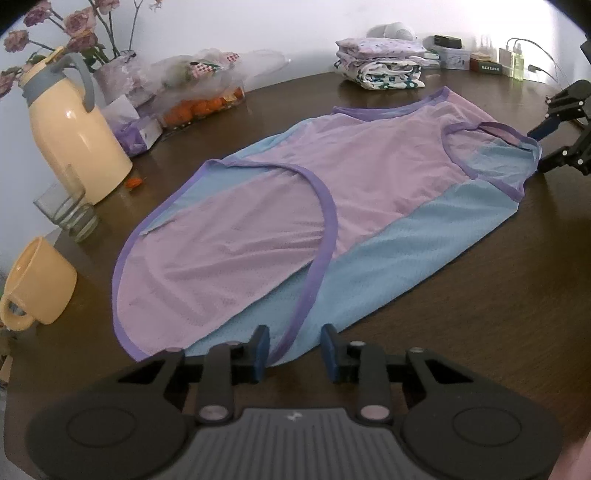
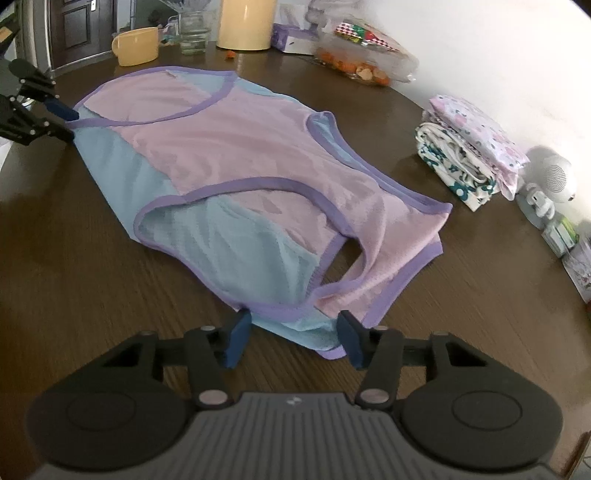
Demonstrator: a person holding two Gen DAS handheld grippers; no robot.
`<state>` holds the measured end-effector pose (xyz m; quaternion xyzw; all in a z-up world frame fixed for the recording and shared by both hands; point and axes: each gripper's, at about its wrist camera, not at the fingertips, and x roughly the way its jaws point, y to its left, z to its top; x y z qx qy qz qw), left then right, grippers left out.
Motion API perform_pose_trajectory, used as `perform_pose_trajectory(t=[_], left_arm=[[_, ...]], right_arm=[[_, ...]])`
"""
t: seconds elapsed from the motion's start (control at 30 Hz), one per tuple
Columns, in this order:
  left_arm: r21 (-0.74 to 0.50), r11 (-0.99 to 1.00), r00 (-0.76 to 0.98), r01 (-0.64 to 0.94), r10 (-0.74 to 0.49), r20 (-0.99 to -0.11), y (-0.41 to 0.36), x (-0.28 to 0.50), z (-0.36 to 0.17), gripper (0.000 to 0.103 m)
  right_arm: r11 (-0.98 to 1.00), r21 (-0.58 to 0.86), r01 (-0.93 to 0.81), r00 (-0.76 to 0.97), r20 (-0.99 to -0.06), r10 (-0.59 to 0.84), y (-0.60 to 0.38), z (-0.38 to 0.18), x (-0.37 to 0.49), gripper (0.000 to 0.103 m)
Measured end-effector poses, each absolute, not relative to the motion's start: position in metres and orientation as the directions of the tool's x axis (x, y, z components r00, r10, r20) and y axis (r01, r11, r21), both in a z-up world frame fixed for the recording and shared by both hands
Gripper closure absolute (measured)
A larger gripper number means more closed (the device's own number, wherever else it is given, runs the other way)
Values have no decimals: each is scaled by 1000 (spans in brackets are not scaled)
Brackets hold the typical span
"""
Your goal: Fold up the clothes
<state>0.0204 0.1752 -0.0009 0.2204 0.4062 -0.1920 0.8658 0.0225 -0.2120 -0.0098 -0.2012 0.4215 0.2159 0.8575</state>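
A sleeveless mesh top (image 1: 295, 206), pink and light blue with purple trim, lies flat on the dark wooden table (image 1: 480, 288). It also shows in the right wrist view (image 2: 240, 158). My left gripper (image 1: 295, 349) is open, its blue fingers either side of the garment's hem edge at the near end. It shows at the left edge of the right wrist view (image 2: 70, 123). My right gripper (image 2: 295, 334) is open around the shoulder-strap corner at the opposite end. It shows at the right of the left wrist view (image 1: 535, 151).
A cream jug (image 1: 74, 144), a glass (image 1: 68, 212), a yellow mug (image 1: 37, 284), a vase of flowers (image 1: 74, 29), a tissue pack and a bag of oranges (image 1: 199, 107) stand along the left. A stack of folded clothes (image 1: 384, 64) (image 2: 472, 147) and small boxes sit at the far side.
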Motion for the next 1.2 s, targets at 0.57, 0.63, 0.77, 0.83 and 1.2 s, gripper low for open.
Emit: perform_pose_trajectory(t=[0.57, 0.63, 0.77, 0.83, 1.2], left_arm=[[154, 879, 637, 451, -196, -746, 183, 27, 25, 102], [161, 883, 654, 441, -193, -731, 184, 38, 36, 102], [199, 888, 682, 415, -159, -714, 177, 83, 48, 102], [200, 889, 670, 411, -146, -727, 170, 110, 42, 102], [163, 896, 586, 412, -124, -801, 163, 161, -2, 93]], right_arm=[[835, -130, -534, 536, -816, 217, -212, 10, 38, 99], [832, -161, -530, 563, -801, 204, -212, 22, 45, 99], [812, -245, -530, 601, -784, 156, -206, 42, 86, 99], [797, -273, -538, 591, -796, 126, -201, 42, 115, 99], [780, -244, -576, 488, -868, 89, -187, -1, 168, 98]])
